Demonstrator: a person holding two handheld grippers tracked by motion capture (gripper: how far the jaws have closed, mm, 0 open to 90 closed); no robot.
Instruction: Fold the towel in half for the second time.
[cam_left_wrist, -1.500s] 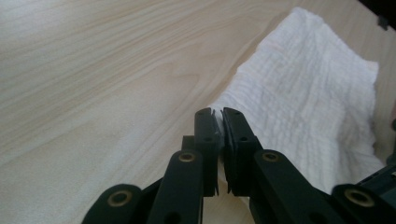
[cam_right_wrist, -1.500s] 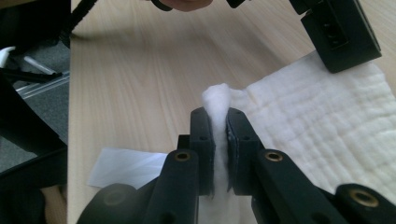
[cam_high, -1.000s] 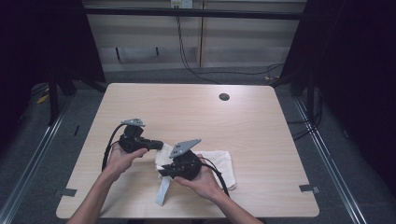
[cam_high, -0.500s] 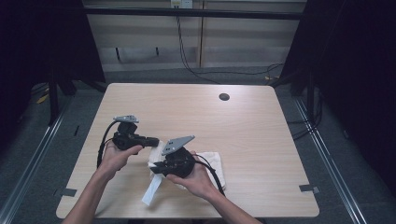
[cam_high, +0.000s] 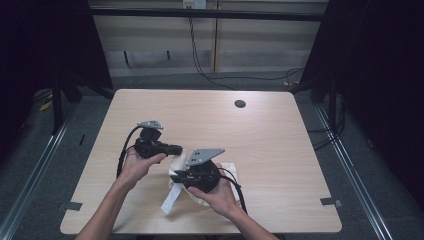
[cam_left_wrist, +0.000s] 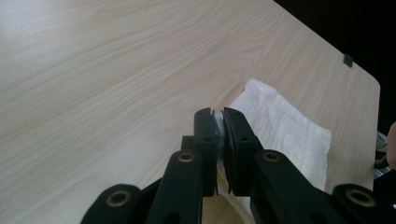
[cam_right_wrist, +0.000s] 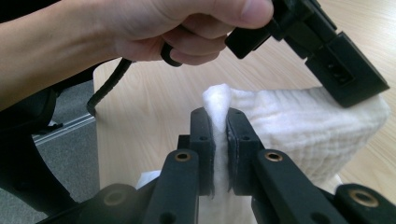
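Observation:
A white towel is held up between the two grippers near the front of the wooden table. One end hangs down at the front left, and the other end lies on the table at the right. My left gripper points right and is shut on the towel's upper edge. In the left gripper view its jaws pinch a thin fold, and the towel spreads beyond. My right gripper points left. Its jaws are shut on a bunched fold of the towel, just below the left gripper.
A small dark round hole sits in the table's far right part. Grey tape marks lie at the front corners. Black cables trail from both grippers. Bare tabletop lies behind and to the right of the hands.
Both hands drifted left with the towel, then came back right and slightly higher. The towel's hanging end swung along with them. Both grips stayed shut.

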